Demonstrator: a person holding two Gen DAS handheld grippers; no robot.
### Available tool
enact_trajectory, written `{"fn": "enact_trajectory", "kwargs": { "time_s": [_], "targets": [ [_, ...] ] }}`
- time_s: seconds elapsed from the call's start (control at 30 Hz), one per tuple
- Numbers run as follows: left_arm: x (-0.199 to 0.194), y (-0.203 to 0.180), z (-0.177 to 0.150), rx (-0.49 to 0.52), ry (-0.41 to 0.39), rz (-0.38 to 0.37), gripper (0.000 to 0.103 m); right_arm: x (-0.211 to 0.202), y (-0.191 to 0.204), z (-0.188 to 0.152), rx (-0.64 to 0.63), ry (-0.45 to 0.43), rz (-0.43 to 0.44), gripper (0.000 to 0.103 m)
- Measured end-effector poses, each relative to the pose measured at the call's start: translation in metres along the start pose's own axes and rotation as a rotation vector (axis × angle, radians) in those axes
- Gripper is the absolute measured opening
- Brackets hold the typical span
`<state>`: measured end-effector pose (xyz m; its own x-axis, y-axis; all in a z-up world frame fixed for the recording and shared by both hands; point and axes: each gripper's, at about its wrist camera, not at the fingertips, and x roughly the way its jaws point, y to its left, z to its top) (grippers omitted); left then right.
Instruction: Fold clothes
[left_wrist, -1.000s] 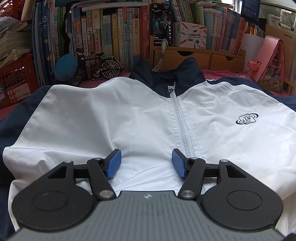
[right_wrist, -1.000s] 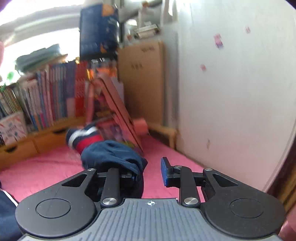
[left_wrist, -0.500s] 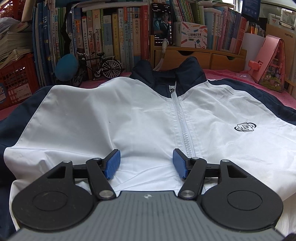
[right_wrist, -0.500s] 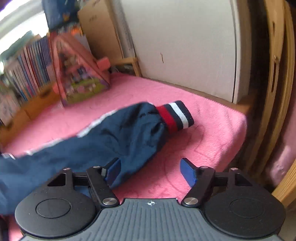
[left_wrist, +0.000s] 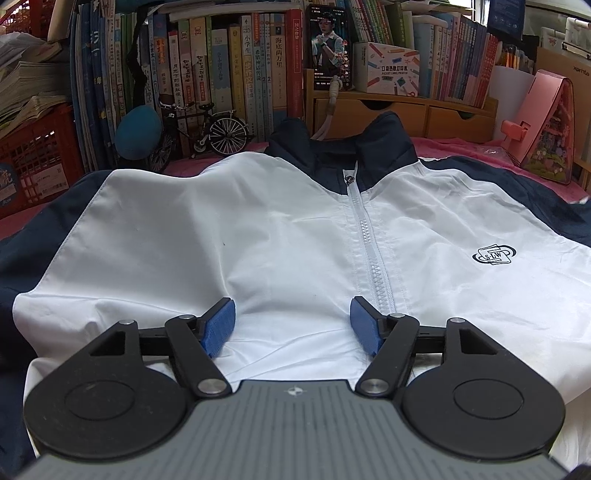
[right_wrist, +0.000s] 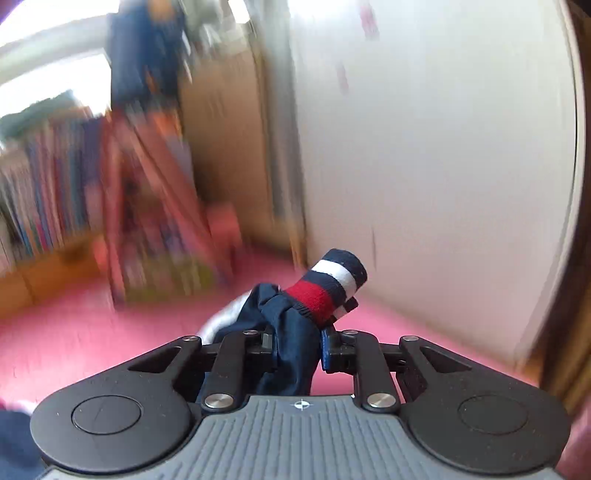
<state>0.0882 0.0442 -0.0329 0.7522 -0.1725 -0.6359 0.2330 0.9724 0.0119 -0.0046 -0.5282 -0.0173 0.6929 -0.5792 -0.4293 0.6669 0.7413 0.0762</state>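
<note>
A white and navy zip jacket (left_wrist: 280, 236) lies front up on the pink bed cover, collar toward the bookshelf. My left gripper (left_wrist: 293, 321) hovers open over its lower front, blue pads either side of the fabric just left of the zipper (left_wrist: 369, 240). In the right wrist view my right gripper (right_wrist: 295, 343) is shut on the jacket's navy sleeve (right_wrist: 288, 332), just behind the cuff. The red, white and navy striped cuff (right_wrist: 328, 288) sticks up past the fingers, lifted above the pink cover (right_wrist: 92, 332). That view is motion-blurred.
Books fill the shelf (left_wrist: 221, 74) behind the jacket. A model bicycle (left_wrist: 207, 129), a teal ball (left_wrist: 138, 131) and a red crate (left_wrist: 33, 158) stand at back left, wooden drawers (left_wrist: 424, 114) at centre. A pink triangular toy house (left_wrist: 546, 129) is at the right, a white wall panel (right_wrist: 443, 147) beyond it.
My right gripper has closed on the sleeve near the cuff and lifted it off the cover, and its view has swung upward. The left gripper has stayed open and almost still.
</note>
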Motion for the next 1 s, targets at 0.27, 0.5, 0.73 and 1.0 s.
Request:
{"fn": "enact_trajectory", "kwargs": {
  "time_s": [0.27,0.5,0.73,1.0],
  "targets": [
    [-0.015,-0.024,-0.001,0.074,-0.037,-0.028,0.068,0.025,0.022,0.028,-0.176,-0.253,-0.016,0.022],
    [-0.005,-0.027,-0.005,0.058,-0.021,-0.042,0.075,0.096,0.018,0.0,-0.209,-0.021,-0.066,0.023],
    [0.001,-0.027,-0.007,0.034,-0.007,-0.03,0.077,0.1,-0.006,-0.013,-0.128,0.24,-0.106,0.061],
    [-0.084,0.005,-0.016,-0.037,-0.167,0.028,0.074,-0.024,0.01,-0.026,-0.159,0.192,0.104,0.081]
  ]
}}
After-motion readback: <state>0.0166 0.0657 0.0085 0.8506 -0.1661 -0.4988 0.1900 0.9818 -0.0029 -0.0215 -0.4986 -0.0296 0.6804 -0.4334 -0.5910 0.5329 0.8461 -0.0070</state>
